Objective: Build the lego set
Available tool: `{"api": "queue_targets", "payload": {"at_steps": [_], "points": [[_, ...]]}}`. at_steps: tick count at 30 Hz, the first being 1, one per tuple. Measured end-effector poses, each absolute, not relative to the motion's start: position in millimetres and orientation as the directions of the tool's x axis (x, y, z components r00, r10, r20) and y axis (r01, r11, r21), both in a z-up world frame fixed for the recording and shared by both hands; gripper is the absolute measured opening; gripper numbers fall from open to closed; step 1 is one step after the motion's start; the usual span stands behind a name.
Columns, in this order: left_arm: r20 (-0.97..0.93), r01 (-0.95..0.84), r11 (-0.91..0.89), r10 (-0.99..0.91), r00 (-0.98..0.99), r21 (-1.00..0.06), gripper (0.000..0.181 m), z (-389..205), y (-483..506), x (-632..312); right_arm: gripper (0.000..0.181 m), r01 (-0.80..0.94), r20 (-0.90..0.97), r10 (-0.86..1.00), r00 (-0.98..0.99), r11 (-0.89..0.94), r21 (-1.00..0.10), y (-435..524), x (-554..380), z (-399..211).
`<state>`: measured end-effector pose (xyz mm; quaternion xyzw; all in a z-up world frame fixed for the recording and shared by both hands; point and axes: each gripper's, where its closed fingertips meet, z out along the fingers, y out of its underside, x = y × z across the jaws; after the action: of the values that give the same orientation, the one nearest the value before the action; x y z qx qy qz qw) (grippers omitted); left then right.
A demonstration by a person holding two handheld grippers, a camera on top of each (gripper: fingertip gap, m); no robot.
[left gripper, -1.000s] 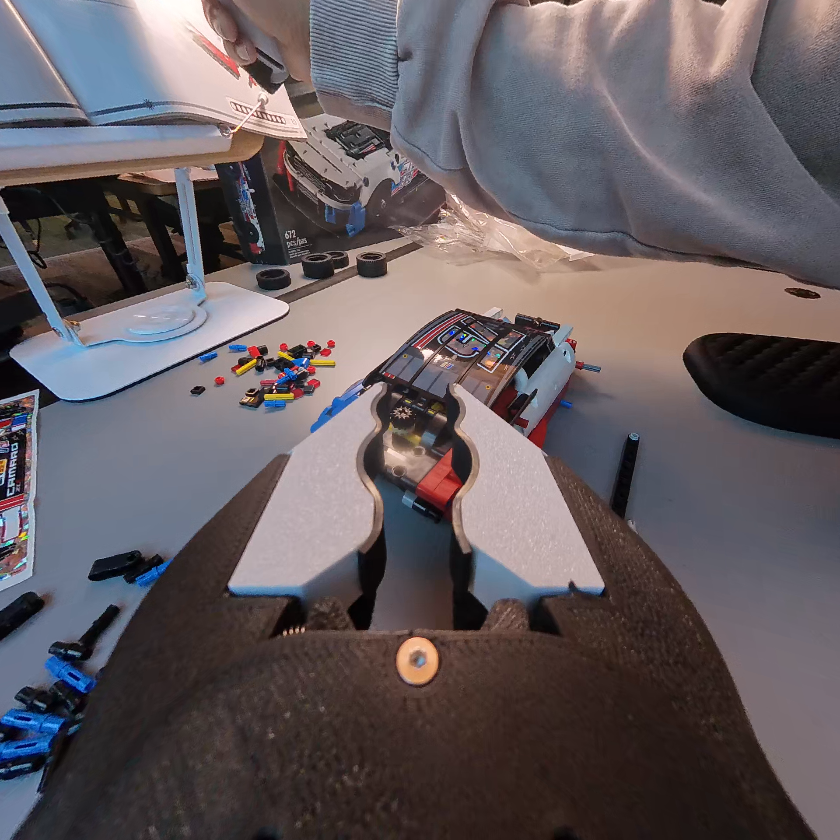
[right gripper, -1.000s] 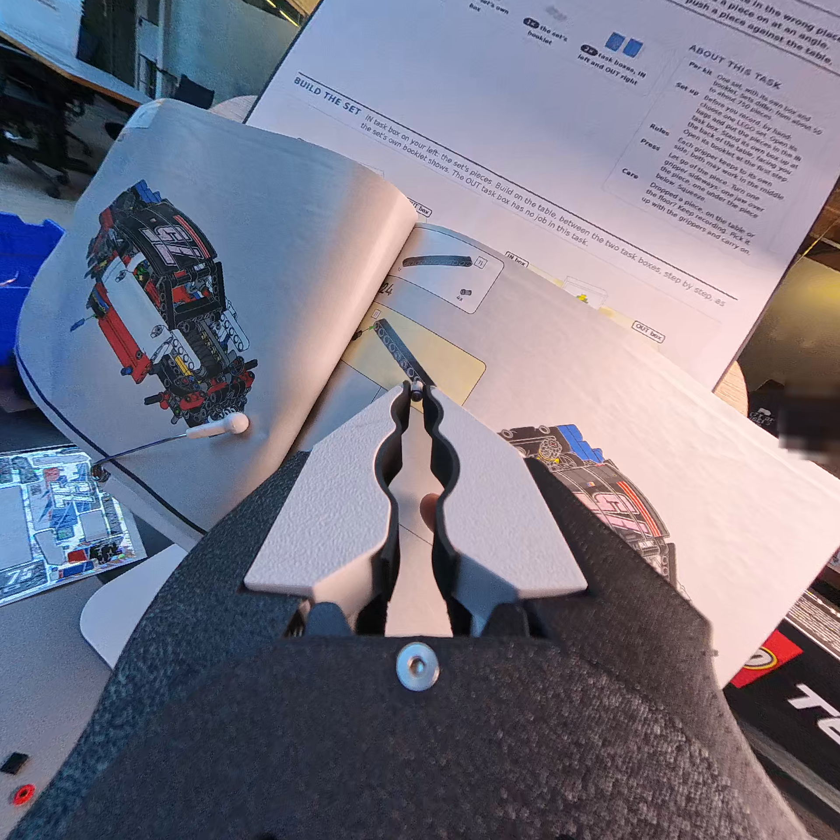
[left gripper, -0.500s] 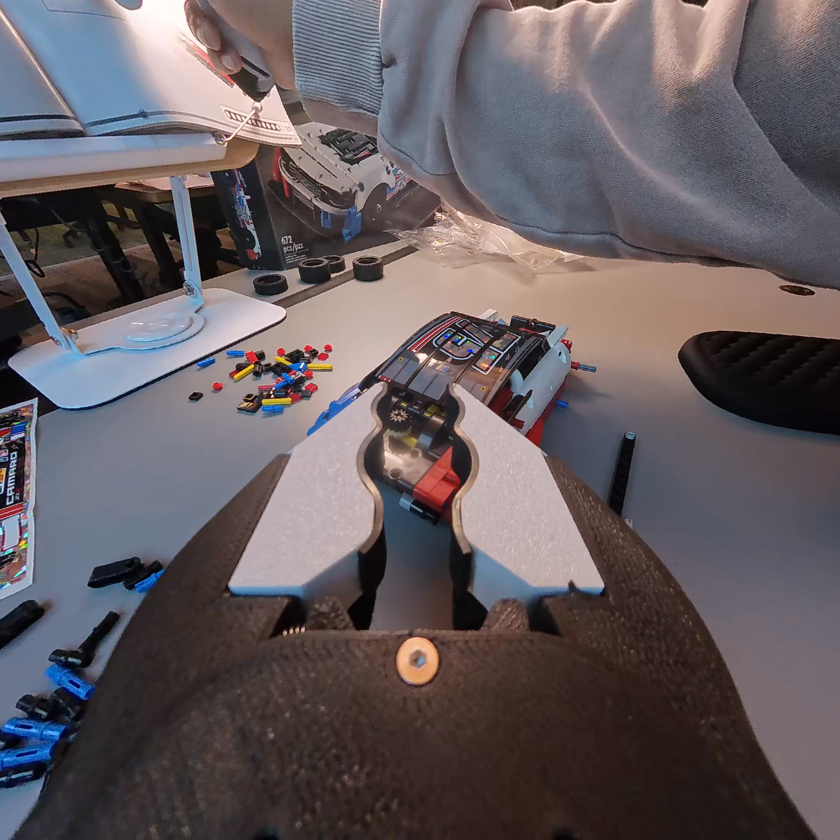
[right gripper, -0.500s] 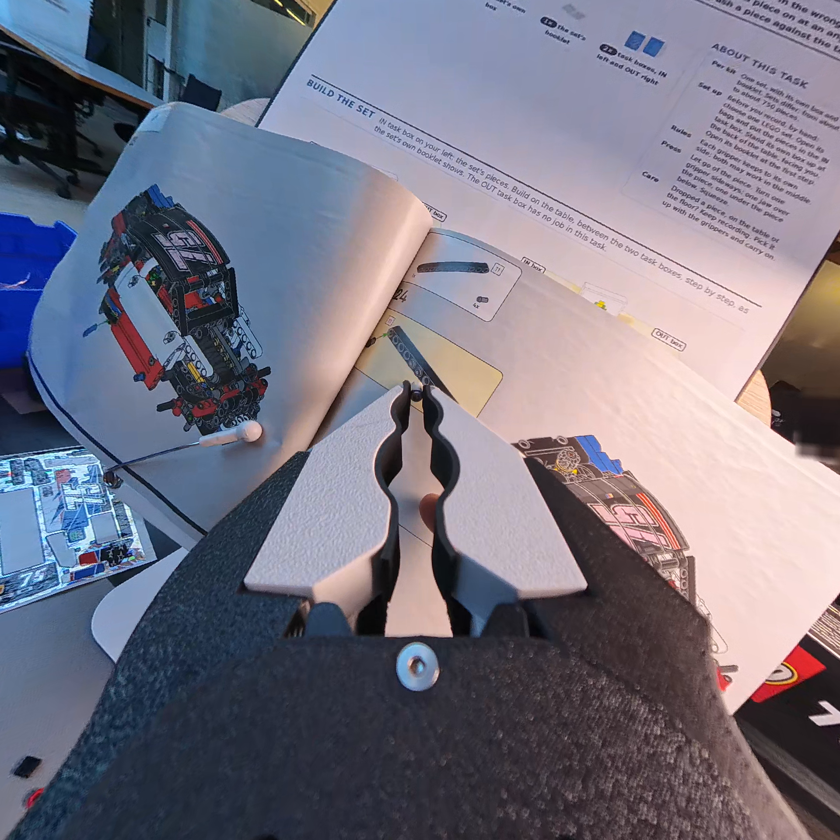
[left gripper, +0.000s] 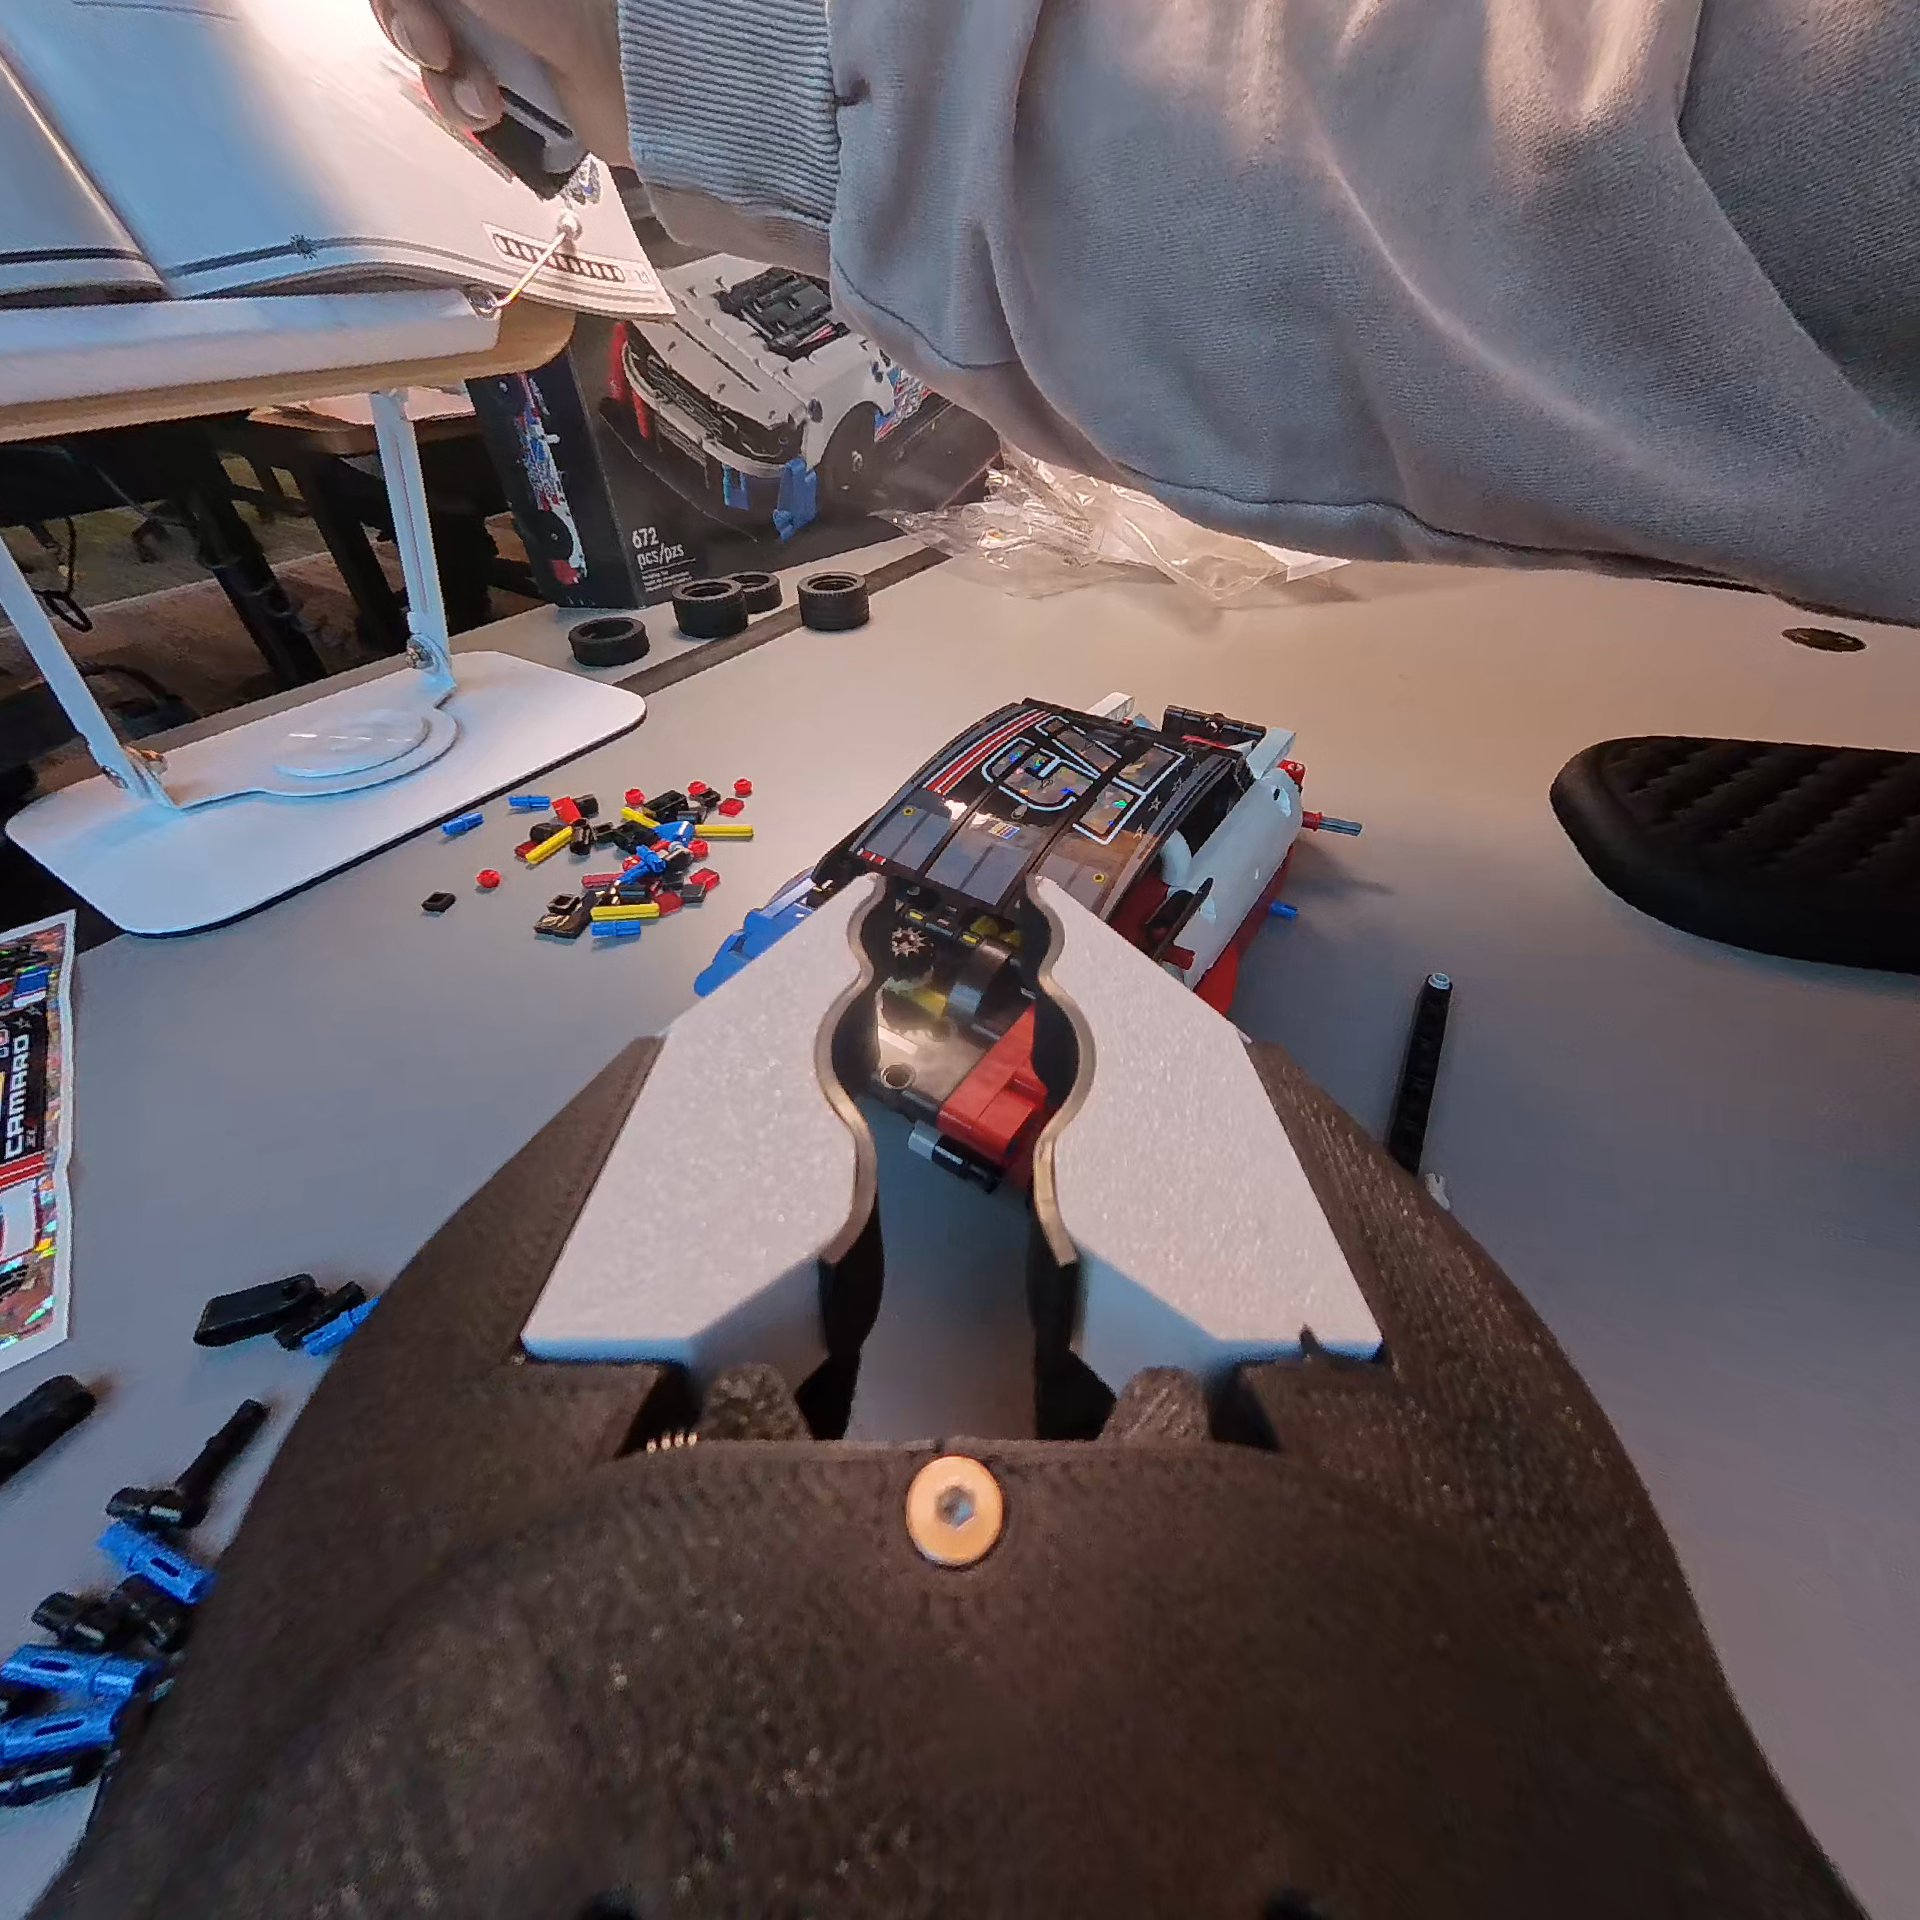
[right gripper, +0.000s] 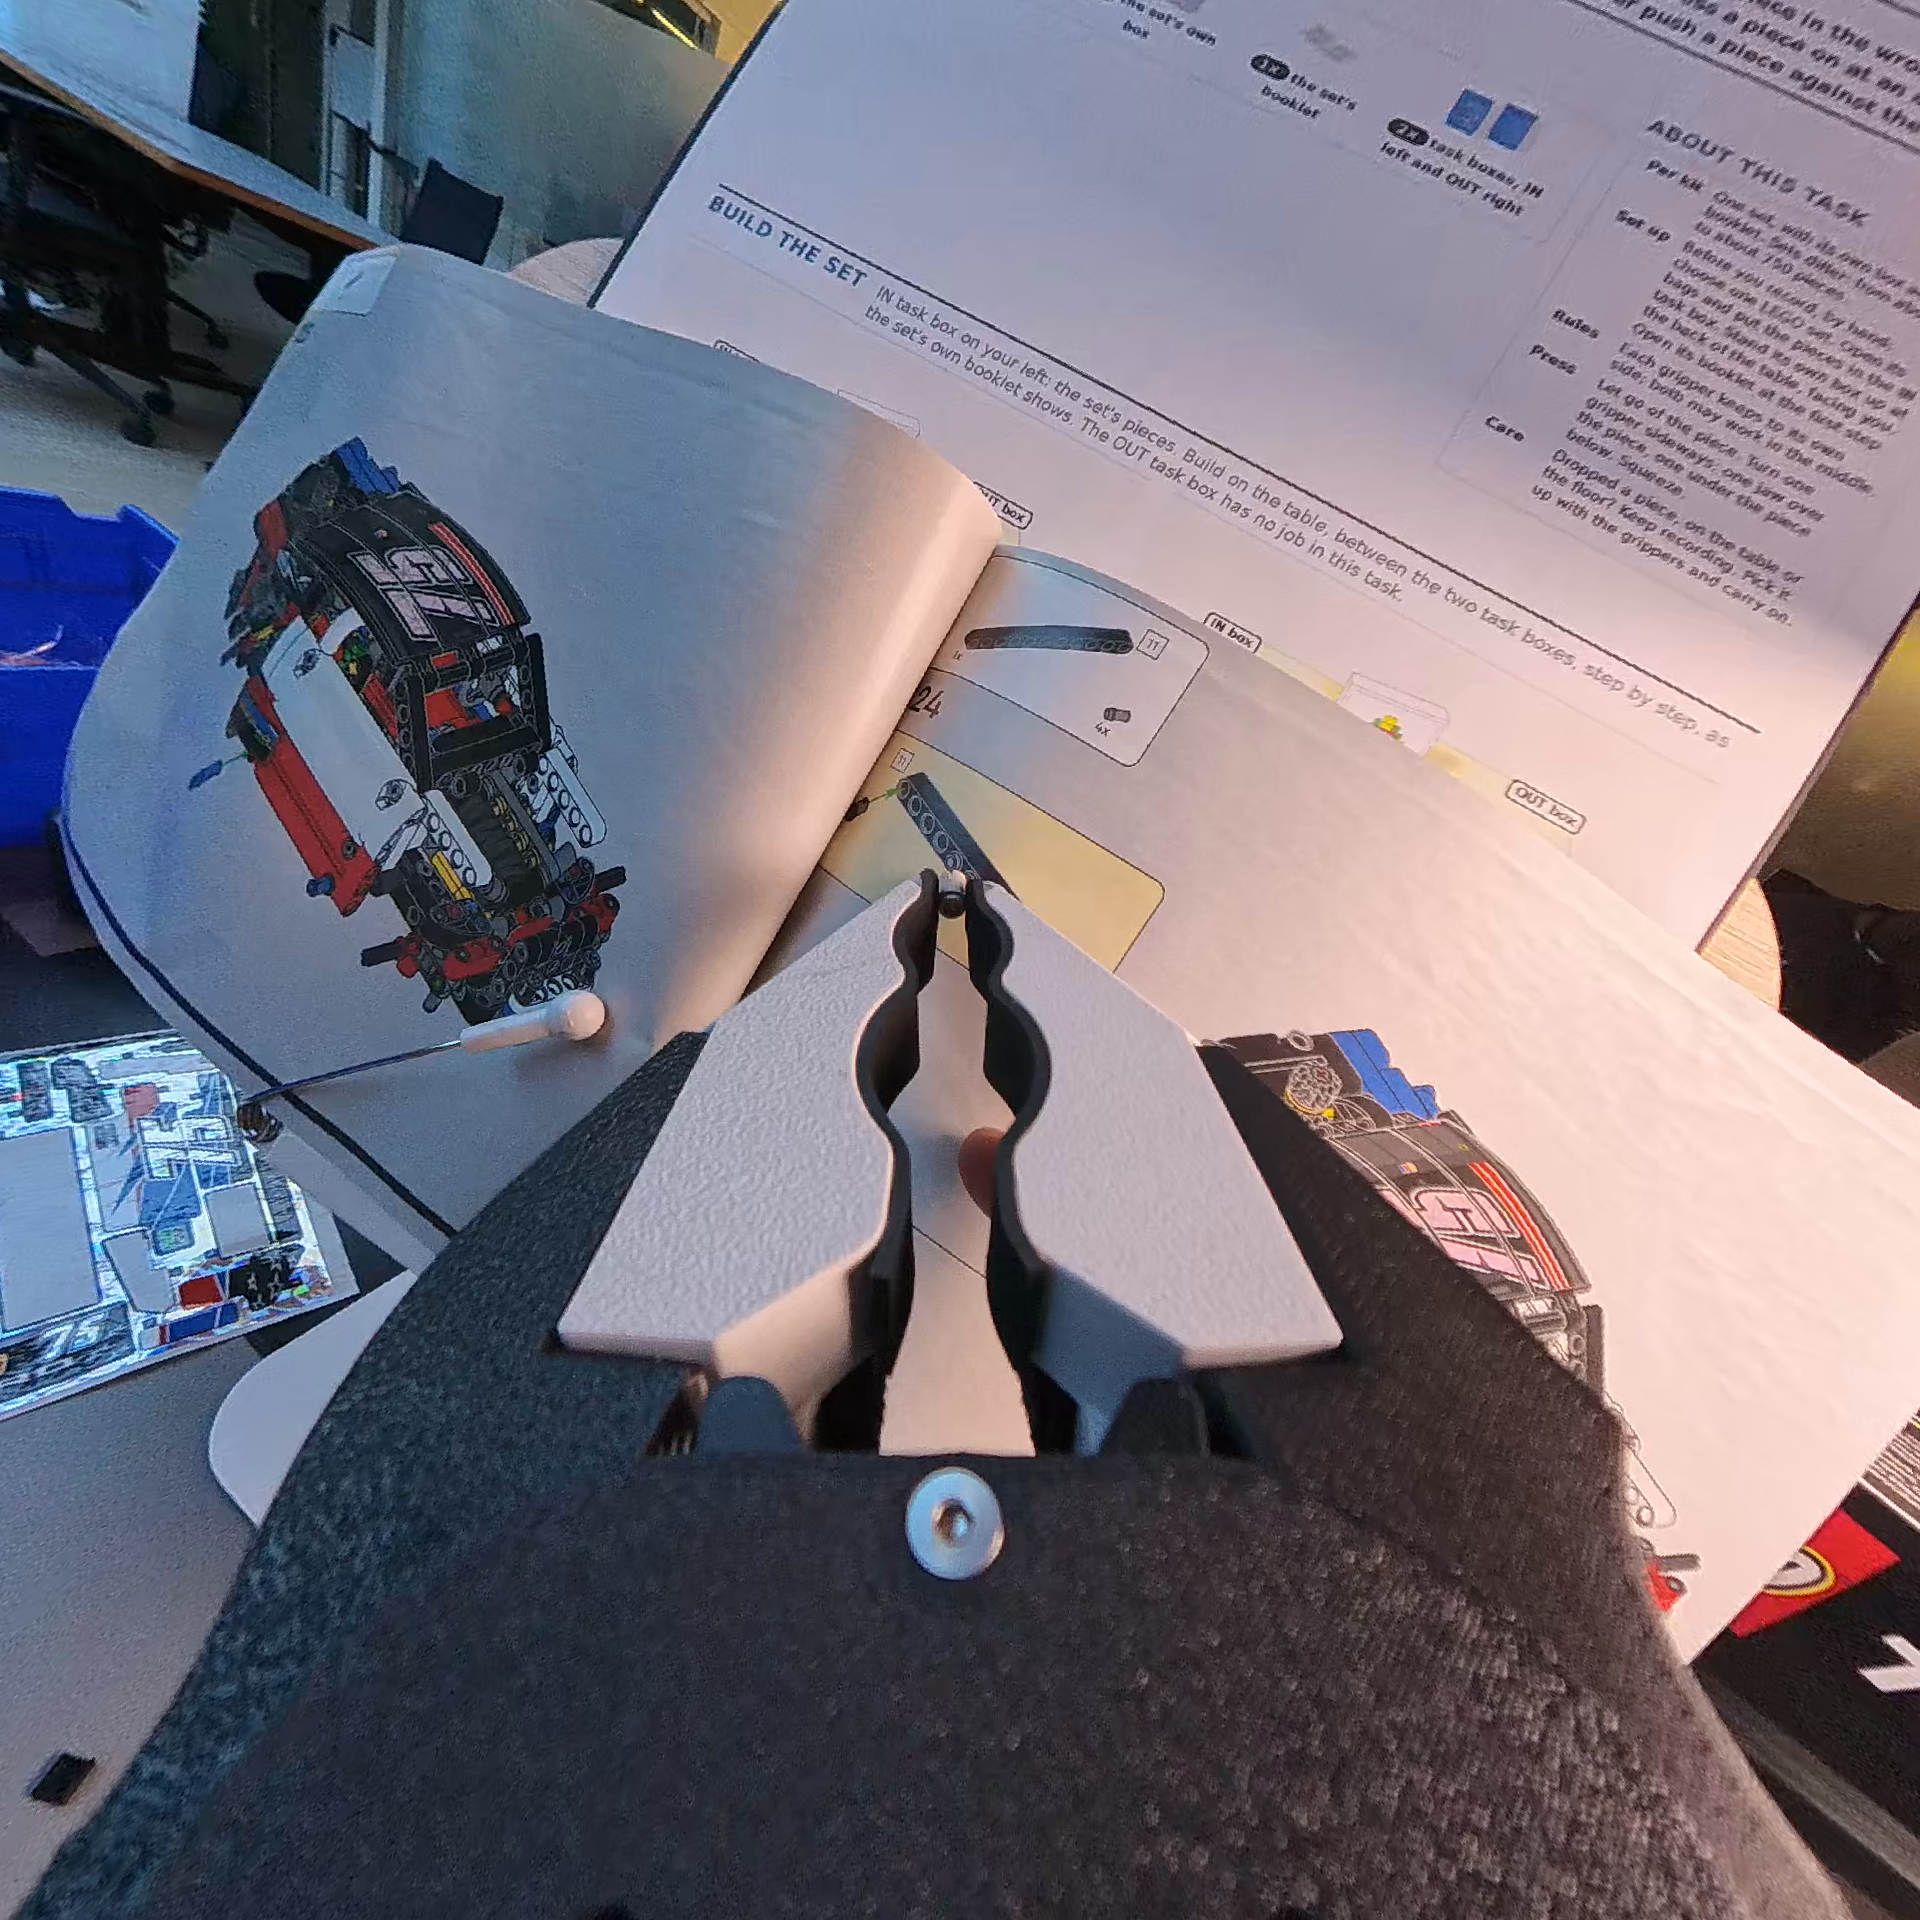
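Observation:
The partly built lego car [left gripper: 1060, 821], with a black stickered roof and white and red sides, sits on the grey table [left gripper: 1558, 1299]. My left gripper [left gripper: 951, 894] is closed around its near end, with red and black parts between the fingers. My right gripper [right gripper: 951, 896] is shut on a small dark pin [right gripper: 950, 896] at its tips. It holds the pin in front of the open instruction booklet [right gripper: 582, 623] on a stand. In the left wrist view, the right gripper [left gripper: 520, 145] shows at the top, held by a hand with a grey sleeve [left gripper: 1299, 260].
A pile of small loose pieces [left gripper: 634, 862], three tyres [left gripper: 717, 608], the set box [left gripper: 727, 416] and the white stand base [left gripper: 312, 769] lie beyond the car. A black beam [left gripper: 1418, 1070] and black pad [left gripper: 1745, 842] are right. Blue and black pins [left gripper: 83, 1662] and a sticker sheet [left gripper: 31, 1122] are left. The gap from one gripper's tips to the other's is roughly 40 cm.
My right gripper has drifted a little to the left over the booklet, still holding the pin. The left gripper and the car have stayed in place.

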<state>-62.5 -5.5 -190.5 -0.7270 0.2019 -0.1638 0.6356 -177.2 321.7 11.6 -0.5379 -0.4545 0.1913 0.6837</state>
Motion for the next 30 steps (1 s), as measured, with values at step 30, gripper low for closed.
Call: {"api": "queue_targets", "payload": {"at_steps": [30], "points": [[0.076, -0.235, -0.285, -0.770, 0.633, -0.929, 0.030, -224, -42, -14, 0.002, 0.238, 0.443, 0.894, 0.069, 0.417, -0.877, 137, -85, -30]]}}
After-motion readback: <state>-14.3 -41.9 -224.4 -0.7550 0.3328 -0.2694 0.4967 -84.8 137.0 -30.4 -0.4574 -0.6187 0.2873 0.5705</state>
